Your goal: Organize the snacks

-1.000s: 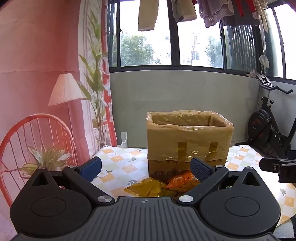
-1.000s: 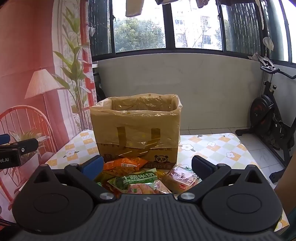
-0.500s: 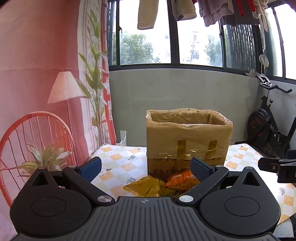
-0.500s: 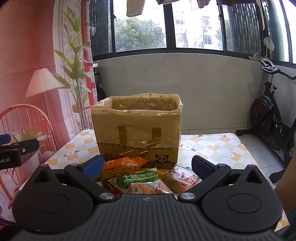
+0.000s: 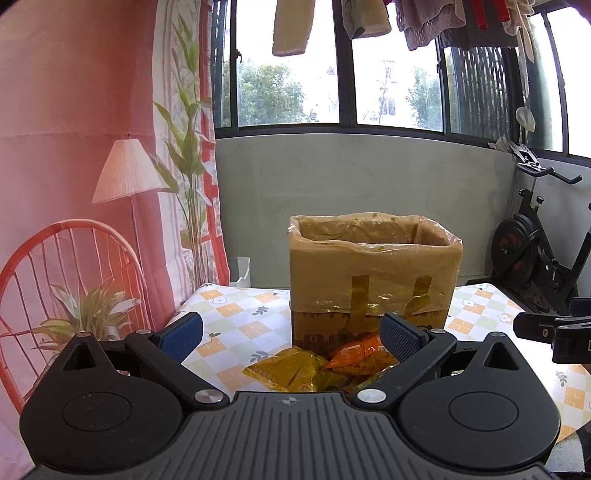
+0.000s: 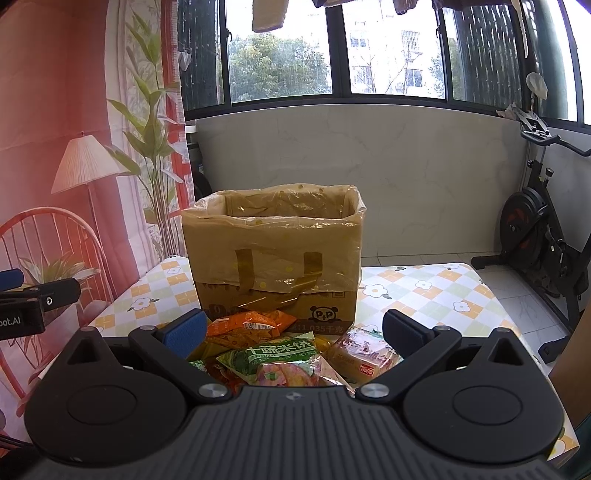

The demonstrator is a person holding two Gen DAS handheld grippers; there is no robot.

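We see an exercise bike (image 6: 535, 236) at the far right on the floor, clear of the table (image 6: 424, 291) w/ its checked flower cloth. A printed backdrop w/ lamp & red chair (image 5: 70, 266) fills the left. Laundry (image 5: 291, 26) hangs above the window.

The cardboard box (image 6: 275, 262), lined w/ a yellowish plastic bag, stands upright mid-table. Its inside isn't visible from here, so we can't tell the contents.

Snack packs lie in a heap on the table just in front of the box, touching its base: an orange packet (image 6: 247, 326), a green rice-cracker pack (image 6: 277, 352), a wrapped bun (image 6: 364, 356), and a yellow packet (image 5: 291, 369) on the left side.

Our left gripper (image 5: 291, 330) has its jaws spread wide, nothing held, above the yellow packet. Our right gripper (image 6: 295, 330) is likewise spread wide & empty, over the heap.
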